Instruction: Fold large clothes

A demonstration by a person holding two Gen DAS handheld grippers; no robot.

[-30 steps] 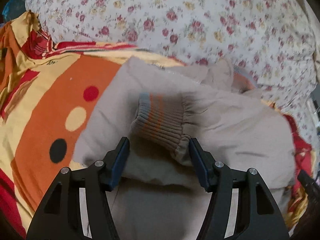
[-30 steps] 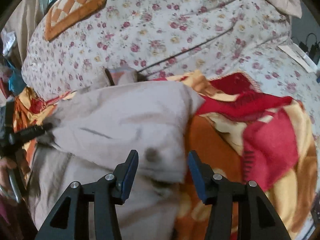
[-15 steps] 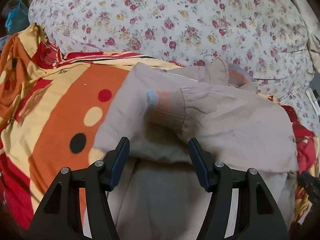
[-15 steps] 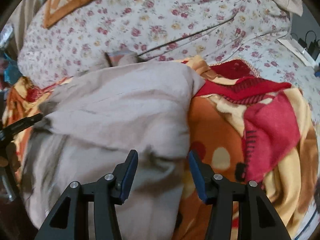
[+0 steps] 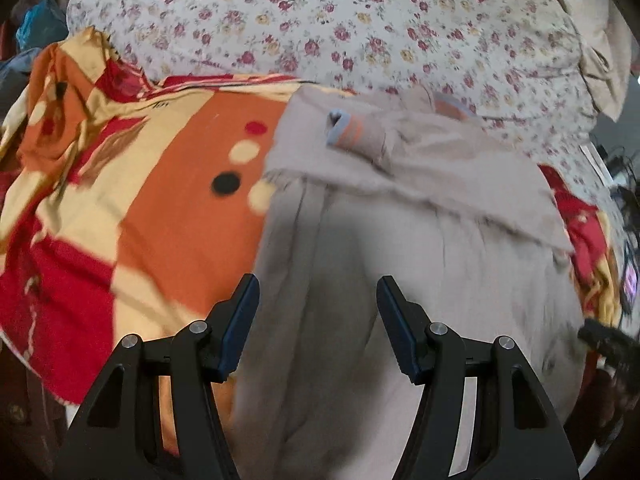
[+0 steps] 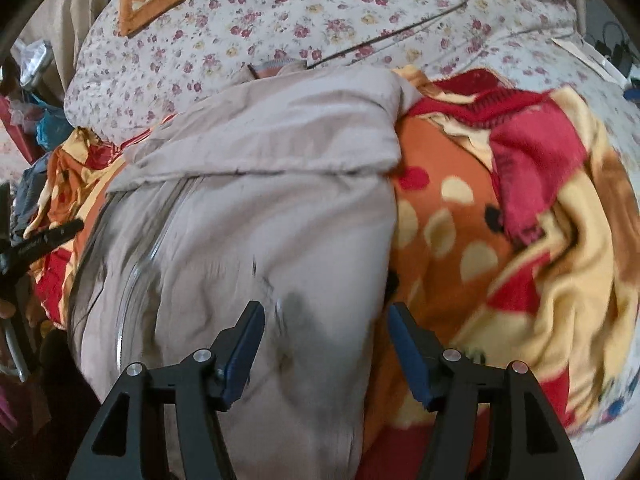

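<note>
A large beige jacket lies on a bed, its top part folded down over the body. A striped ribbed cuff rests on the fold. My left gripper is open and empty above the jacket's lower left part. In the right wrist view the same jacket shows a zip line down its left side. My right gripper is open and empty above the jacket's right edge.
The jacket lies on an orange, red and yellow blanket, also in the right wrist view. A floral quilt is heaped behind. The other gripper's tip shows at the left edge.
Both grippers have pulled back toward me from the folded top. The cuff that lay between the left fingers now rests far ahead on the fold. Both stay open.
</note>
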